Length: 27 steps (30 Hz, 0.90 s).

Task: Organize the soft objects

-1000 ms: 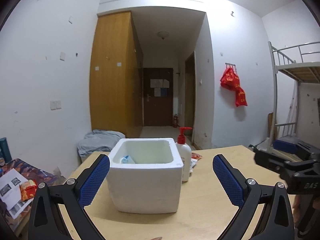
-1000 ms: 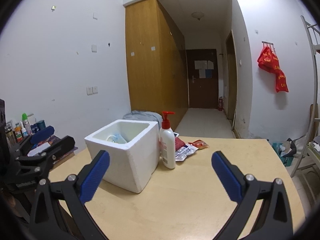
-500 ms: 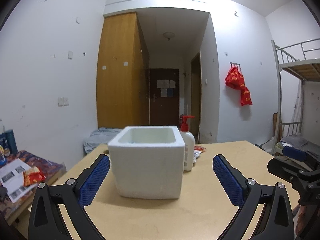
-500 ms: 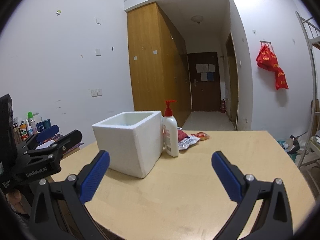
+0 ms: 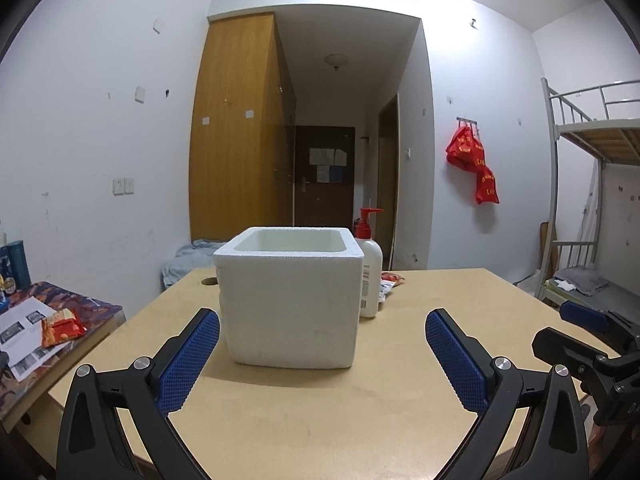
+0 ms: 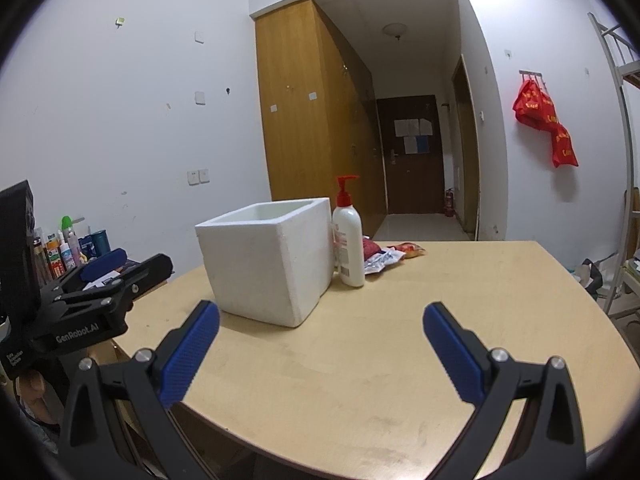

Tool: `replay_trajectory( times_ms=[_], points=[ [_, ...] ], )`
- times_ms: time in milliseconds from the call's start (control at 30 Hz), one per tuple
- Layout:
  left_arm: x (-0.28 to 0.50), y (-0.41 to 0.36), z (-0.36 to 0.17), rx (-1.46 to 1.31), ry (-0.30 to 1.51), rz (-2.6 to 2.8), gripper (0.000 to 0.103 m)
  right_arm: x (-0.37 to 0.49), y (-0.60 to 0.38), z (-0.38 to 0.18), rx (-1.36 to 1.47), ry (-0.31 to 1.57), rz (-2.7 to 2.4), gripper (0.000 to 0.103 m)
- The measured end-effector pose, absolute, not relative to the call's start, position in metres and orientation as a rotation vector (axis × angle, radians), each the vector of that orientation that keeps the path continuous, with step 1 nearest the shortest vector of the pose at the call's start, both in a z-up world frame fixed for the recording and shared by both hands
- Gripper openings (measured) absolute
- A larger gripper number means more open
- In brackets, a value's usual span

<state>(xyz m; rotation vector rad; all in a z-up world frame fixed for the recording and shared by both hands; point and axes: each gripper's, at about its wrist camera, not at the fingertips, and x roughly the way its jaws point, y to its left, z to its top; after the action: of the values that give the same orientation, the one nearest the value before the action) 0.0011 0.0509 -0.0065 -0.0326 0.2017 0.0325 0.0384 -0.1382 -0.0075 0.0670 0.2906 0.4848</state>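
Note:
A white foam box (image 5: 289,298) stands on the wooden table (image 5: 400,392), and its inside is hidden from this low angle. In the right wrist view the foam box (image 6: 268,264) sits left of centre. Soft snack packets (image 6: 384,256) lie behind a lotion pump bottle (image 6: 349,236); the packets (image 5: 390,282) peek out beside the bottle (image 5: 370,272). My left gripper (image 5: 322,360) is open and empty just before the box. My right gripper (image 6: 320,350) is open and empty over bare table, to the right of the box.
A side desk (image 5: 44,320) at left carries papers and a red snack bag (image 5: 62,326). Bottles (image 6: 64,248) crowd its far end. A bunk bed (image 5: 592,216) stands at right. Red bags (image 5: 474,168) hang on the wall. The other gripper (image 6: 92,292) shows at left.
Both grippers have dropped lower and drawn back, so the box's inside and the item in it are no longer visible. Both stay open and empty.

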Motion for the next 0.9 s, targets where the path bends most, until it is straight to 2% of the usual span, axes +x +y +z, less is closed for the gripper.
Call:
replay_trajectory(
  times_ms=[900],
  points=[
    [-0.023,0.053,-0.017,-0.032,0.212,0.039,0.103,0.014,-0.133,-0.007,0.063,0.26,0.503,0.103]
  ],
)
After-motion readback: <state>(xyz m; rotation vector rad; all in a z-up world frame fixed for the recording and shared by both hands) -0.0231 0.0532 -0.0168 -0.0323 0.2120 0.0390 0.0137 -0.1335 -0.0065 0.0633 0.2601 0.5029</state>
